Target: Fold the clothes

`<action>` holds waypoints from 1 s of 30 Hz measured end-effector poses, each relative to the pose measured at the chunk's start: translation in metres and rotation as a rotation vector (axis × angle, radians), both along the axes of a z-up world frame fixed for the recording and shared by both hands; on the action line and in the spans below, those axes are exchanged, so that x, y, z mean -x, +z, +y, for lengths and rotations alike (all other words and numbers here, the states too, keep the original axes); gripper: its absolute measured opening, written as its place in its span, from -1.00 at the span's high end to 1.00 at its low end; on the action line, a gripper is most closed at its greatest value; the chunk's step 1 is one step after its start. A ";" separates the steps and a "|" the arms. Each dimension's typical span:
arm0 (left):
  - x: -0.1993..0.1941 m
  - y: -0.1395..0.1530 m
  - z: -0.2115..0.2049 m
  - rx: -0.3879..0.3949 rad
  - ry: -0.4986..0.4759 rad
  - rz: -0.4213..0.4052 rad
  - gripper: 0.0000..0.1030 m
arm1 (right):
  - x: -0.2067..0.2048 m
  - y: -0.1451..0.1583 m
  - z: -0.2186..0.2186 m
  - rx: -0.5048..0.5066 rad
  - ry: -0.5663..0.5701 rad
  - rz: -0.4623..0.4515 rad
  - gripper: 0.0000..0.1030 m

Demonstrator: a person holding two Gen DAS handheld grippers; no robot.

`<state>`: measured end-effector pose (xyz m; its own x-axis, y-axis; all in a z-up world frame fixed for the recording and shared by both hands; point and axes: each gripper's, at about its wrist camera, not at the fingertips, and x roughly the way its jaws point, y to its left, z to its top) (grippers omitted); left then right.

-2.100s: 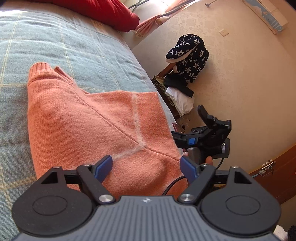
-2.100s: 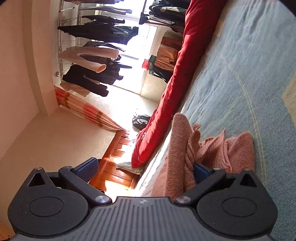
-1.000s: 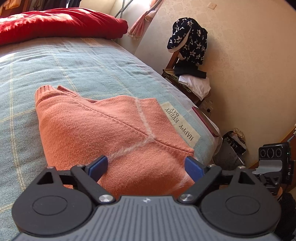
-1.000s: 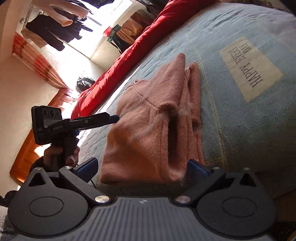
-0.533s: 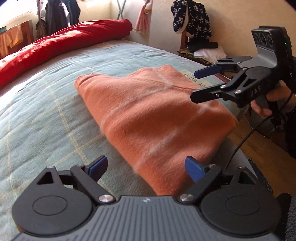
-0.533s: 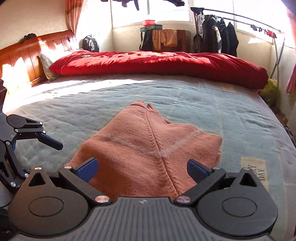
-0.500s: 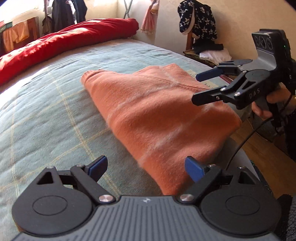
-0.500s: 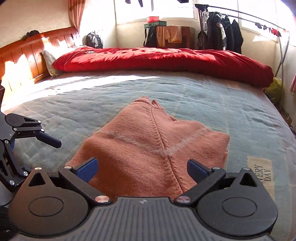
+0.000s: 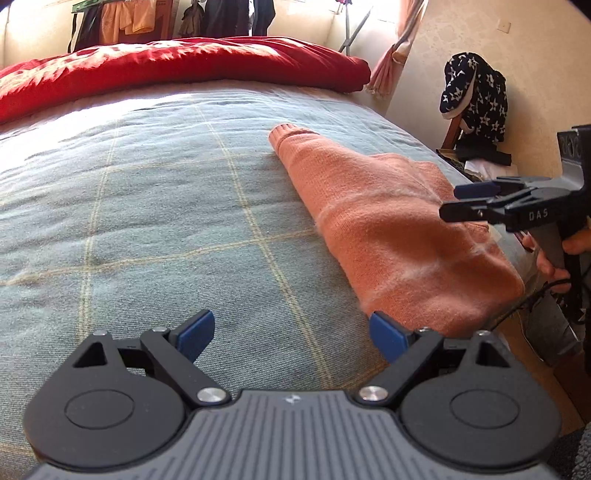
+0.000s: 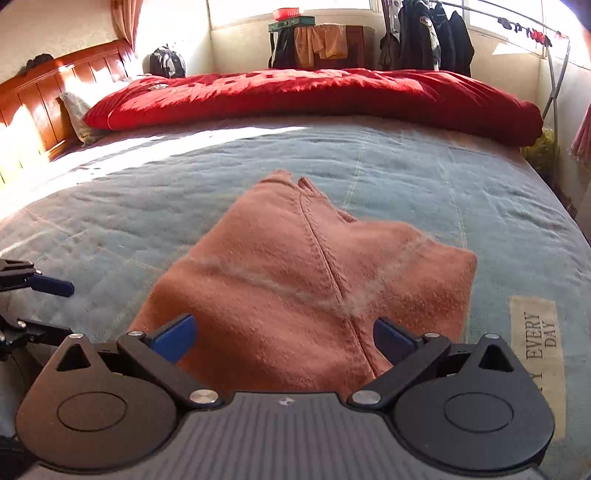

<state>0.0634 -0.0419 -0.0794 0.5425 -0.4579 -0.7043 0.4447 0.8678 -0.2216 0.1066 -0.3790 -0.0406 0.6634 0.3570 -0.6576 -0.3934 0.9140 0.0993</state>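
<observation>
A folded salmon-pink knitted sweater (image 9: 391,221) (image 10: 314,280) lies flat on the blue-green checked bedspread (image 9: 147,206) near the bed's near edge. My left gripper (image 9: 291,334) hovers open over bare bedspread just left of the sweater, nothing between its blue pads. In the right wrist view my right gripper (image 10: 284,338) stands open above the sweater's near edge, holding nothing. The left wrist view shows that right gripper (image 9: 461,201) from the side, over the sweater's right part, with a hand (image 9: 554,254) on its grip. The left gripper's fingertips (image 10: 51,284) show at that view's left edge.
A red quilt (image 10: 314,96) lies across the bed's far side, with a wooden headboard (image 10: 33,107) at left. Clothes hang on a rack (image 10: 428,33) by the window. A chair with a star-patterned garment (image 9: 472,92) stands beside the bed. A "HAPPY EVERY DAY" label (image 10: 539,347) marks the bedspread.
Both grippers have let go of the sweater and drawn back from it. The left view has swung left, so the sweater now sits to its right. The right view has rolled level.
</observation>
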 end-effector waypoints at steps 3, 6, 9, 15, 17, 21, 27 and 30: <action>0.002 -0.002 0.003 -0.003 0.008 0.003 -0.76 | -0.030 -0.002 0.011 0.017 -0.062 0.032 -1.00; 0.005 -0.003 0.012 -0.002 0.018 0.004 -0.76 | -0.054 -0.023 0.011 0.000 -0.106 0.118 -1.00; 0.006 -0.004 0.023 0.004 0.031 0.009 -0.76 | -0.065 -0.031 0.005 -0.049 -0.132 0.162 -1.00; -0.003 -0.010 0.037 0.007 0.081 0.020 -0.76 | -0.089 -0.015 0.019 -0.063 -0.170 0.152 -1.00; -0.005 -0.011 0.039 0.011 0.087 0.025 -0.76 | -0.104 -0.026 0.025 -0.050 -0.186 0.168 -1.00; -0.006 -0.011 0.044 0.005 0.100 0.028 -0.76 | -0.119 -0.036 0.024 -0.063 -0.201 0.171 -1.00; -0.007 -0.009 0.042 0.002 0.102 0.028 -0.76 | -0.057 -0.006 0.019 -0.125 -0.171 0.129 -1.00; -0.009 -0.005 0.029 0.000 0.066 0.019 -0.76 | -0.018 -0.010 0.020 -0.151 -0.119 0.139 -1.00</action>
<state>0.0719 -0.0125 -0.0839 0.5577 -0.4214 -0.7151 0.3823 0.8951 -0.2293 0.1251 -0.3591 -0.0508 0.6138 0.3825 -0.6906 -0.2565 0.9240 0.2838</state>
